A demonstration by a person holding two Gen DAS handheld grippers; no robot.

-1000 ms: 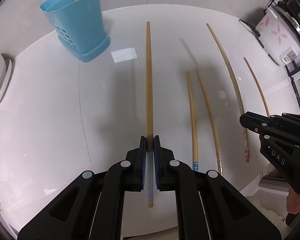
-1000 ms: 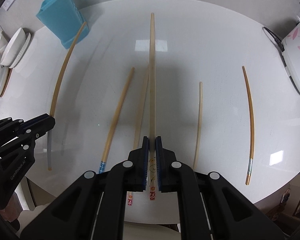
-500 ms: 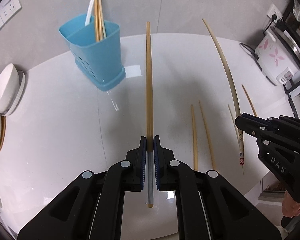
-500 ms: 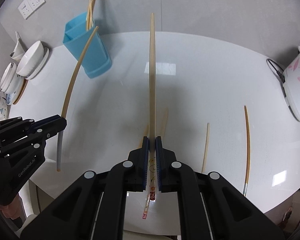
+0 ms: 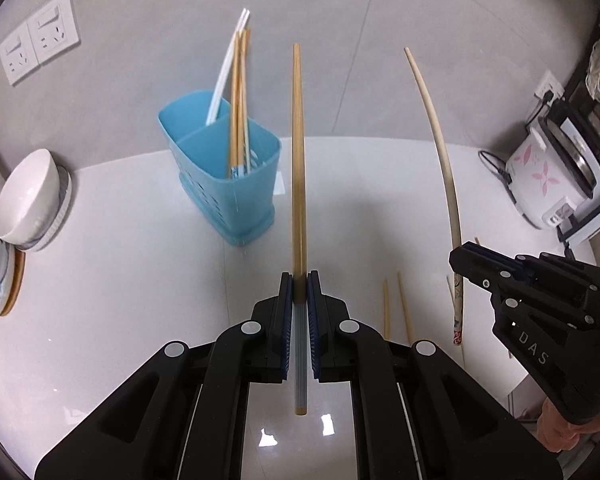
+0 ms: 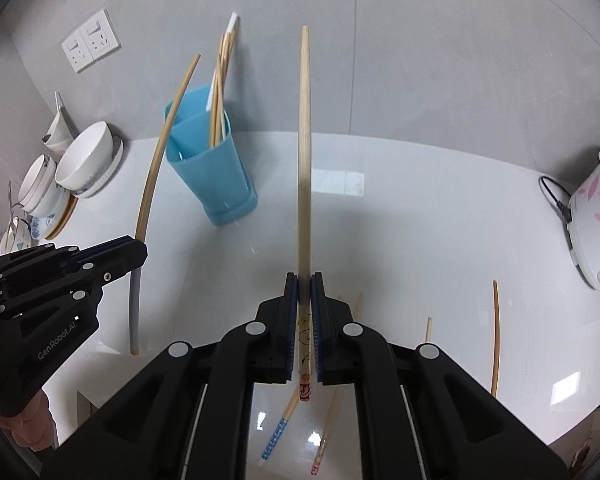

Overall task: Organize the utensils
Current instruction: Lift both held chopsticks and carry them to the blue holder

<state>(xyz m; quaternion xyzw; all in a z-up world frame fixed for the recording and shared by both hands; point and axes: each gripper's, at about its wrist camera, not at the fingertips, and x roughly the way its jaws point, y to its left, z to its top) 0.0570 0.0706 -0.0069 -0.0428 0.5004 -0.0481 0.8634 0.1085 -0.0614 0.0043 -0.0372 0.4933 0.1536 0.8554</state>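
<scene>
My left gripper (image 5: 299, 280) is shut on a tan chopstick (image 5: 298, 168) with a grey ribbed end, held above the white table (image 5: 120, 300). My right gripper (image 6: 304, 282) is shut on a pale chopstick (image 6: 304, 140) with a printed red end. Each gripper shows in the other's view: the right gripper (image 5: 458, 256) at the right with its pale chopstick (image 5: 440, 140), the left gripper (image 6: 142, 252) at the left with its tan chopstick (image 6: 156, 160). A blue two-part holder (image 5: 228, 184) (image 6: 212, 176) stands ahead with several chopsticks in it.
Loose chopsticks lie on the table below: two (image 5: 396, 308) between the grippers, and others (image 6: 495, 340) (image 6: 278, 436) in the right wrist view. White bowls (image 5: 28, 200) are stacked at the left. A flowered rice cooker (image 5: 548, 176) sits at the right. Wall sockets (image 5: 40, 52) are behind.
Both grippers have risen from the table, each with its chopstick, and tilted up so the wall and the holder's top come into view. The loose chopsticks now sit lower in view.
</scene>
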